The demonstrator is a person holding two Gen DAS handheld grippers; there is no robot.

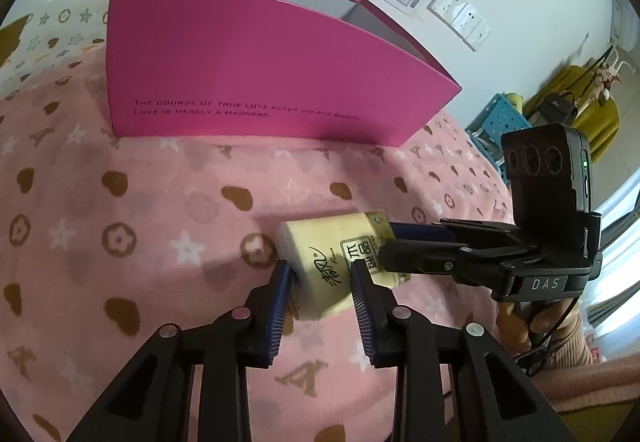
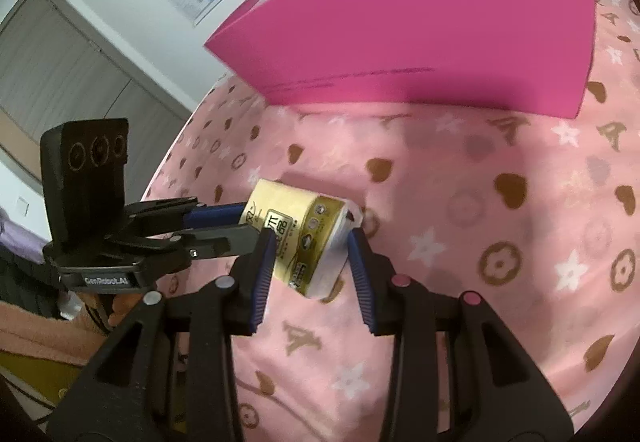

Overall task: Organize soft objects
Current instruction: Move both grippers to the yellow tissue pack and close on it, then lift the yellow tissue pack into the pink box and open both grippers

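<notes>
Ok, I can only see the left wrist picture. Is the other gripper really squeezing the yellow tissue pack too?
Observer: Yes. In the right wrist view, the right gripper has a blue pad touching the tissue pack on each side.
Operator: Does my gripper have a name on it, like the DAS one?
Observer: Yes. The left gripper has a label that reads GenRobot.AI.
Operator: What's behind my gripper?
Observer: A grey door stands in the wall behind it.
</notes>
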